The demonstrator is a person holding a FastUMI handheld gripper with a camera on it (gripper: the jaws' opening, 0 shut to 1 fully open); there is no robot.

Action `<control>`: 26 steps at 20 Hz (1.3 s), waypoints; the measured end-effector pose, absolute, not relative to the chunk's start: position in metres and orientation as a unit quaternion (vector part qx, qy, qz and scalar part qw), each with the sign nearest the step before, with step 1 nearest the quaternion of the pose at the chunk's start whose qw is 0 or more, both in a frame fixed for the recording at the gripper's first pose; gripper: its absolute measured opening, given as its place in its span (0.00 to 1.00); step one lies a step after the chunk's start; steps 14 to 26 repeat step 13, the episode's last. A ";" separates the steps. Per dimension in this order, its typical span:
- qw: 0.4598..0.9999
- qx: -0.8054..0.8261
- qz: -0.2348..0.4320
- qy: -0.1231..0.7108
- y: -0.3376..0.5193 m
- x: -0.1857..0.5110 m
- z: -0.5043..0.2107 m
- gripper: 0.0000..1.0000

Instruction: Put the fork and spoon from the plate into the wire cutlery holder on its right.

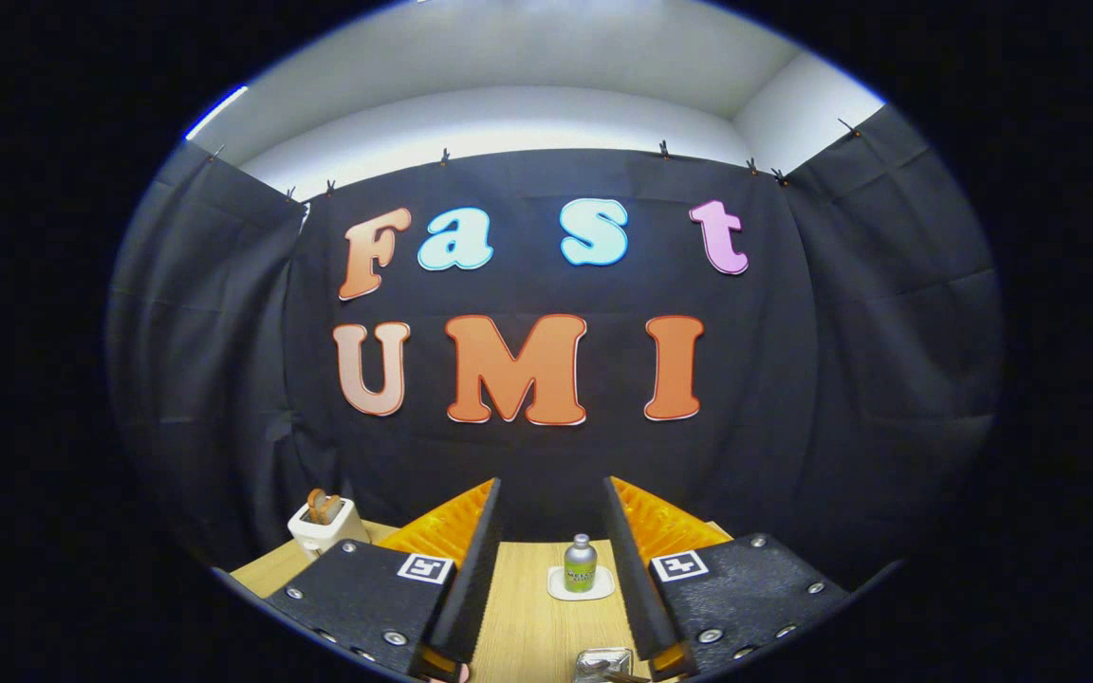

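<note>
The wooden surface [518,626] carries a toaster [324,524] far left and a small bottle [581,563] on a coaster [581,583]. The gripper [551,503] is level, jaws wide and empty, suggesting pre-approach. Plate, fork, spoon: location cannot be determined; a metallic item [603,664] sits near the jaws.

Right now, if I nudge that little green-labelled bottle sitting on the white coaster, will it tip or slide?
The bottle stands upright, taller than wide, so a push near its cap would probably tip it. It looks metallic, so it may be slippery. It rests on a small white coaster, which might slide across the wooden table. The tool is open, fingers either side.
</note>
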State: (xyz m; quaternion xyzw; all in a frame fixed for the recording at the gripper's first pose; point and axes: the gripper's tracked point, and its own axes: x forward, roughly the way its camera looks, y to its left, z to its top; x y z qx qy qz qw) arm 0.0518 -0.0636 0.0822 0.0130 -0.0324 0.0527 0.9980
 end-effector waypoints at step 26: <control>0.993 0.002 0.086 -0.086 -0.037 0.046 0.111 0.97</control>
